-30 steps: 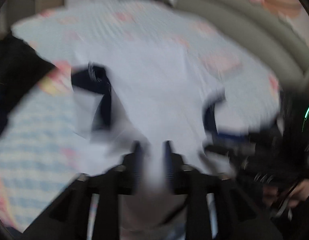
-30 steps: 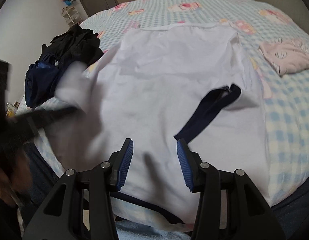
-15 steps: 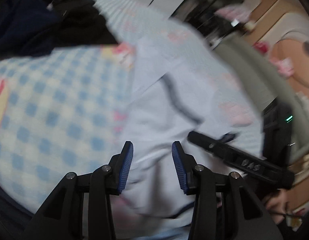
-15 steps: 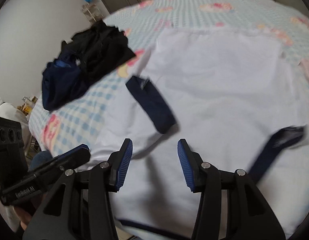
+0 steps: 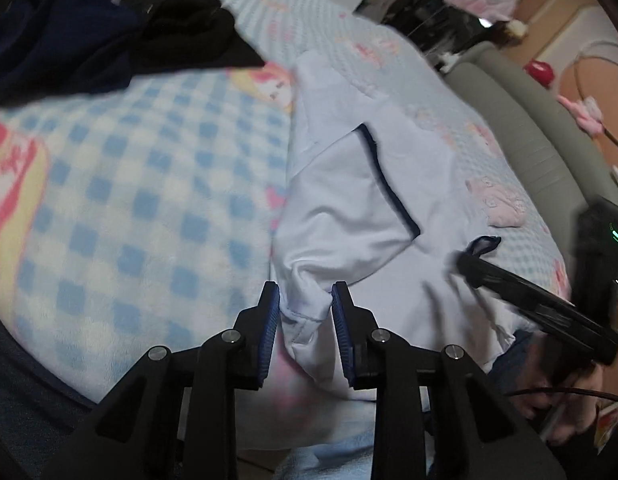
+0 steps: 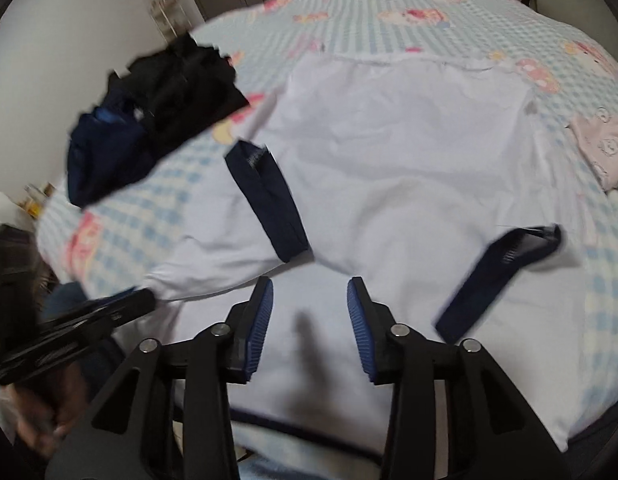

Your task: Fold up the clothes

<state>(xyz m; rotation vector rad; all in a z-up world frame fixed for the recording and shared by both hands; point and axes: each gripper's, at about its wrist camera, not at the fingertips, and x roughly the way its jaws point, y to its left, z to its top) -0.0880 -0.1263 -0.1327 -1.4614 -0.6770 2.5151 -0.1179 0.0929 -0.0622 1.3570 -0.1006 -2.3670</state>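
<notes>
A white shirt with navy cuffs (image 6: 389, 152) lies flat on a blue checked bed. Its left sleeve is folded inward, its navy cuff (image 6: 265, 200) on the body. The right sleeve's navy cuff (image 6: 497, 268) lies on the shirt's right side. My left gripper (image 5: 305, 300) is open, and a bunched fold of the shirt's near left edge (image 5: 309, 304) sits between its fingers. My right gripper (image 6: 309, 300) is open and empty above the shirt's near middle. The right gripper also shows in the left wrist view (image 5: 529, 300); the left gripper shows in the right wrist view (image 6: 77, 328).
A heap of black and navy clothes (image 6: 149, 112) lies on the bed left of the shirt. A folded pink garment (image 6: 601, 148) lies at the right. The bed's near edge (image 5: 49, 380) is just below my grippers. A grey padded rail (image 5: 529, 128) runs along the far side.
My left gripper let go of the left sleeve after folding it inward and moved to the shirt's near left edge. My right gripper stayed open and shifted slightly.
</notes>
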